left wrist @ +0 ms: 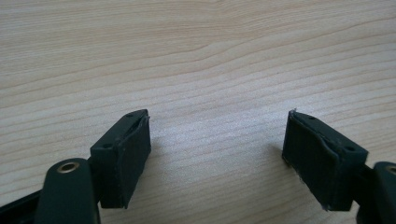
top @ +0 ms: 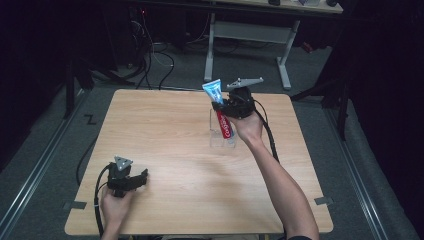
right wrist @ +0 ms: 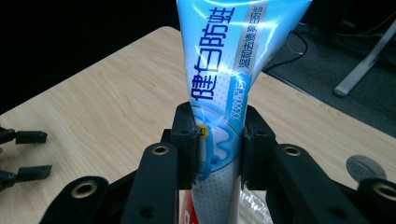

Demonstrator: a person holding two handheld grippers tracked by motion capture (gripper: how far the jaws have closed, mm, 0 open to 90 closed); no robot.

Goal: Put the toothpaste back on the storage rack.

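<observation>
— Where is the toothpaste tube [right wrist: 224, 93]?
— Pinched mid-body between the right gripper [top: 223, 106] jaws, upright, its lower end in the clear holder [top: 216, 136] below, probably for steadiness.
— The left gripper [top: 141, 176]?
— Jaws wide, empty, resting near the table [top: 175, 145] edge, well apart.

glossy plastic toothpaste tube [right wrist: 224, 93], matt wood-grain table [left wrist: 196, 56]

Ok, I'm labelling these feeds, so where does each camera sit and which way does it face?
High view: above the person's side, facing forward and down on the table; both forearms enter.
Left gripper view: on the left gripper, facing bare tabletop; jaws apart.
Right gripper view: on the right gripper, jaws clamping the toothpaste tube.
Shared: tube, high and right gripper views.
</observation>
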